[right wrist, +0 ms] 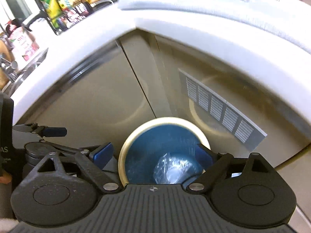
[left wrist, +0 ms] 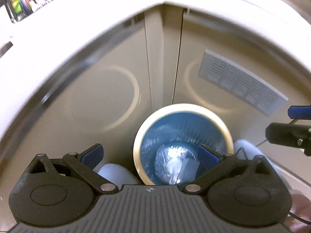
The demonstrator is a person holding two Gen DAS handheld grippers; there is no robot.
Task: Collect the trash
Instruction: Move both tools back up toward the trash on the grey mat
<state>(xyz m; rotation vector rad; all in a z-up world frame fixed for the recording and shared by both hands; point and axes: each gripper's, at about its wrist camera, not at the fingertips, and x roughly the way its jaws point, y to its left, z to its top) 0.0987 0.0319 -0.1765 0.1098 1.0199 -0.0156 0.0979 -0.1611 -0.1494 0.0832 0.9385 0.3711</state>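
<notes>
A round trash bin (left wrist: 182,143) with a cream rim and a blue liner stands on the floor in the cabinet corner; it also shows in the right wrist view (right wrist: 163,151). Crumpled clear plastic trash (left wrist: 176,165) lies at its bottom, seen too in the right wrist view (right wrist: 171,169). My left gripper (left wrist: 149,155) is open and empty above the bin's left rim. My right gripper (right wrist: 153,155) is open and empty above the bin. The right gripper's fingers (left wrist: 299,112) show at the right edge of the left wrist view; the left gripper (right wrist: 48,132) shows at the left of the right wrist view.
A white countertop edge (left wrist: 97,29) wraps overhead above beige cabinet doors (left wrist: 97,106). A grey vent grille (left wrist: 241,81) sits on the right door. The person's legs in light blue trousers (left wrist: 116,174) stand beside the bin. Shelves of packaged goods (right wrist: 68,5) are at far left.
</notes>
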